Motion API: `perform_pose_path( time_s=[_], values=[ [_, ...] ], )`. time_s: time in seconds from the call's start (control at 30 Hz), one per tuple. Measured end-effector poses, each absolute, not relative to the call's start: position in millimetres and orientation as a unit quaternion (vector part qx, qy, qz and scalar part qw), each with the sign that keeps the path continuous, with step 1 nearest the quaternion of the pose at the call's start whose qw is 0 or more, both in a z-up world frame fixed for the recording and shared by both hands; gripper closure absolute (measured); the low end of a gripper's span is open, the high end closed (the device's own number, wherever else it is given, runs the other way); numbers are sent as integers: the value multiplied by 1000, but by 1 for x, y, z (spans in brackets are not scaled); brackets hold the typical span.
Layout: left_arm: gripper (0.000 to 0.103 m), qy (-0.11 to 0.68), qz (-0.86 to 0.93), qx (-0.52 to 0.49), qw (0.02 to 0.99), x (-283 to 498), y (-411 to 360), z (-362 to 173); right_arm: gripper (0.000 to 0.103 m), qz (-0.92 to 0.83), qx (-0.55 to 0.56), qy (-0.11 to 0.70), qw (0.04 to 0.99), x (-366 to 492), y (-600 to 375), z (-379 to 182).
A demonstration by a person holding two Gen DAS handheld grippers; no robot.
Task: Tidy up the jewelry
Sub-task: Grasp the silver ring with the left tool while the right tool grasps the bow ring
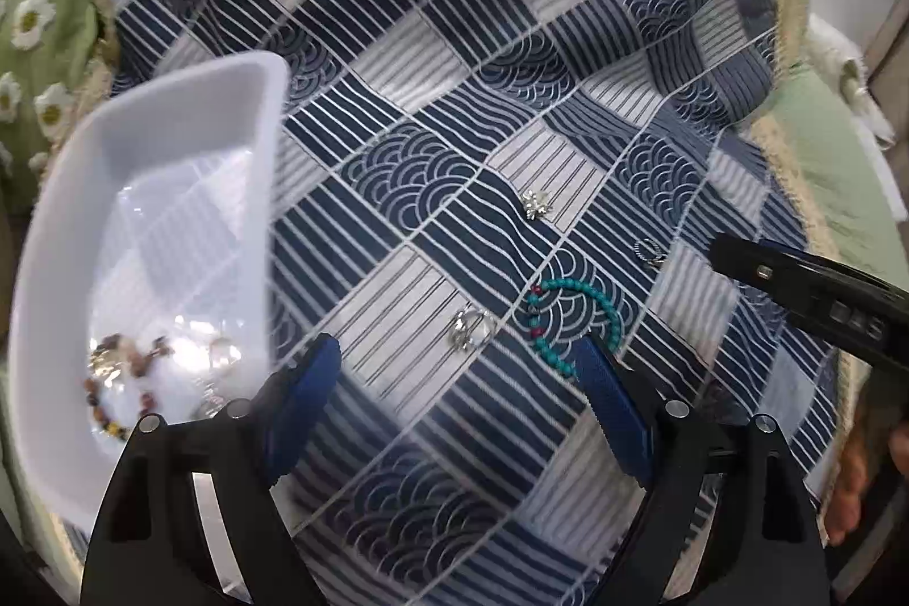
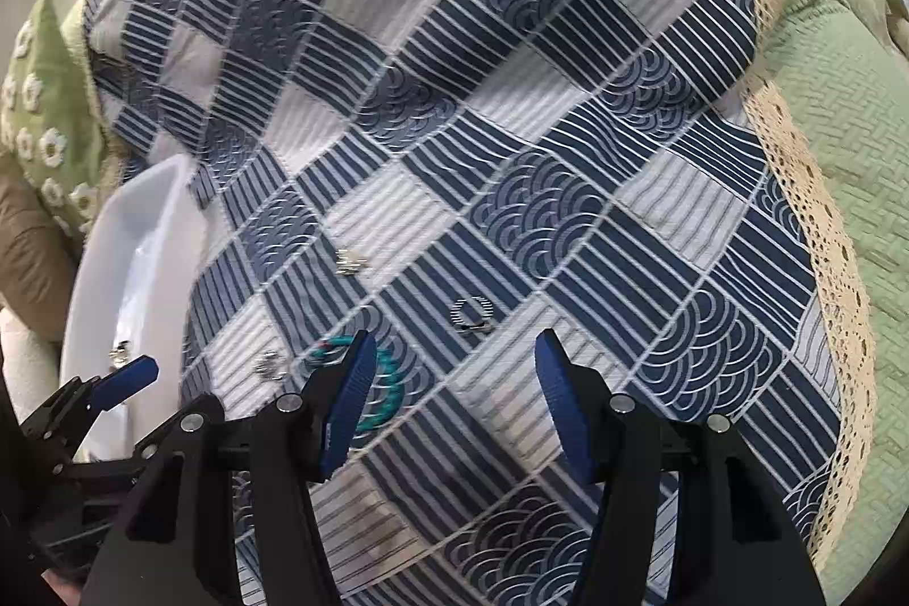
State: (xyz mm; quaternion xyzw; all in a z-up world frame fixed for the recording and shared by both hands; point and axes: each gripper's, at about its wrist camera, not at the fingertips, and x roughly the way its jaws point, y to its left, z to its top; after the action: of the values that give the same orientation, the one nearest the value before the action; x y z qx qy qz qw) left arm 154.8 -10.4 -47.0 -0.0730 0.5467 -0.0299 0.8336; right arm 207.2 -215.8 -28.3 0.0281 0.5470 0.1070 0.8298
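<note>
A white tray (image 1: 170, 140) stands at the left on the blue patterned cloth (image 1: 454, 38); it holds a brown bead bracelet (image 1: 113, 396) and small silver pieces. On the cloth lie a turquoise bead bracelet (image 1: 574, 316), a silver ring (image 1: 468, 327), a silver flower piece (image 1: 536, 204) and a small striped ring (image 1: 649, 251). My left gripper (image 1: 460, 367) is open and empty, just before the silver ring. My right gripper (image 2: 454, 362) is open and empty, near the striped ring (image 2: 470, 313); the turquoise bracelet (image 2: 386, 379) is partly behind its left finger.
The cloth (image 2: 511, 95) has a lace edge (image 2: 824, 237) at the right over green bedding (image 2: 852, 95). A green flowered pillow (image 2: 40, 112) lies at the left behind the tray (image 2: 136, 254). The left gripper (image 2: 113, 384) shows over the tray in the right wrist view.
</note>
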Motion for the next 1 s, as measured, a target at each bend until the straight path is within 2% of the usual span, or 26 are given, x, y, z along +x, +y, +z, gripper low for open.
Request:
perform_pose_path(
  time_s=[0.17,0.27,0.47,0.53,0.9,1.0],
  values=[
    [29,561,-21,-53,826,168,-17,-68,45,106,42,554,824,214,-223,-32],
    [29,557,-21,-37,830,170,-21,-70,45,109,39,559,821,216,-220,-34],
    [36,554,-14,1,832,169,-32,-74,45,109,33,563,818,215,-215,-38],
    [43,553,-17,-2,833,169,-33,-72,45,108,34,565,817,215,-215,-40],
    [50,580,-10,-3,815,173,-36,-97,45,106,25,574,812,217,-212,-45],
    [56,581,-13,-12,814,174,-35,-98,45,106,23,575,811,218,-211,-46]
  ],
)
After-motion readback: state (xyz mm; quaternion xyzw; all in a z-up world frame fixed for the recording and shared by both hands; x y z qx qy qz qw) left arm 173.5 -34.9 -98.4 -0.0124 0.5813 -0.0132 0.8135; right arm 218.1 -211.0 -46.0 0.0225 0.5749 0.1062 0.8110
